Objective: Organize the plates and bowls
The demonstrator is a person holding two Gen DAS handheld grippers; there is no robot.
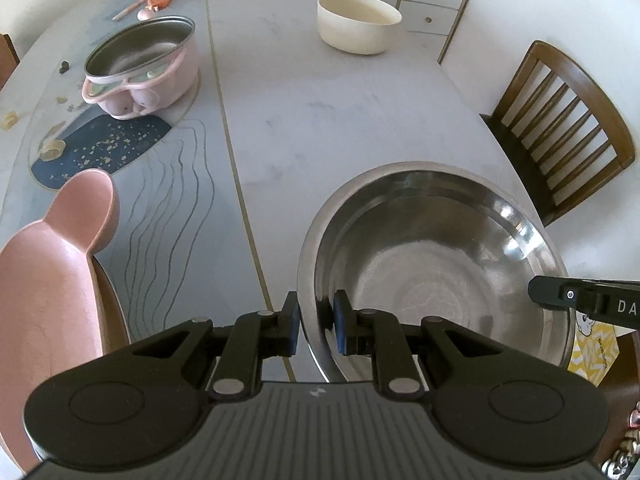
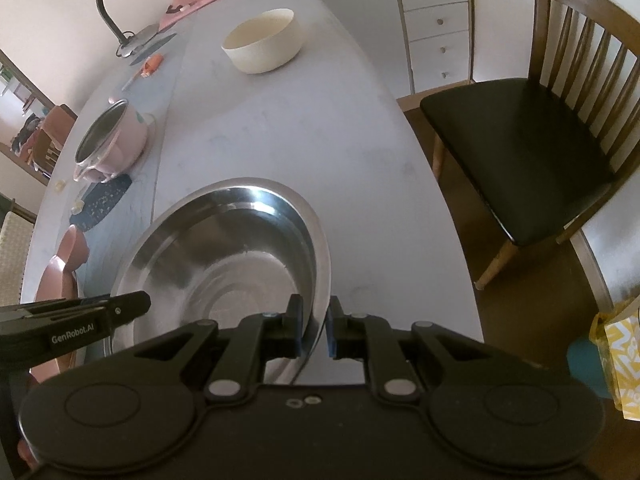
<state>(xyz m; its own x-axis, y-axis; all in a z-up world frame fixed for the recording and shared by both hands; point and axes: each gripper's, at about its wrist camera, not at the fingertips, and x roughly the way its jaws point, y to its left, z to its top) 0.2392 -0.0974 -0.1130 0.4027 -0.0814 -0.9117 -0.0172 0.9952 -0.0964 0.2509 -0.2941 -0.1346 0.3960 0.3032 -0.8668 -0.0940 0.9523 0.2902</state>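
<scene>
A large steel bowl [image 1: 436,264] sits on the table near its front edge; it also shows in the right wrist view [image 2: 224,260]. My left gripper [image 1: 316,320] straddles the bowl's left rim, jaws closed on it. My right gripper [image 2: 313,326] straddles the bowl's right rim, jaws closed on it. A cream bowl [image 1: 356,22] stands far back on the table [image 2: 262,40]. A pink ear-shaped plate [image 1: 52,280] lies at the front left [image 2: 60,272]. A pink pot with a steel liner [image 1: 140,68] stands at mid left [image 2: 112,140].
The grey table [image 1: 320,120] has a patterned mat [image 1: 100,148] with crumbs at the left. A wooden chair [image 2: 532,140] stands right of the table. White drawers [image 2: 432,20] are behind. A desk lamp [image 2: 104,8] stands at the far left corner.
</scene>
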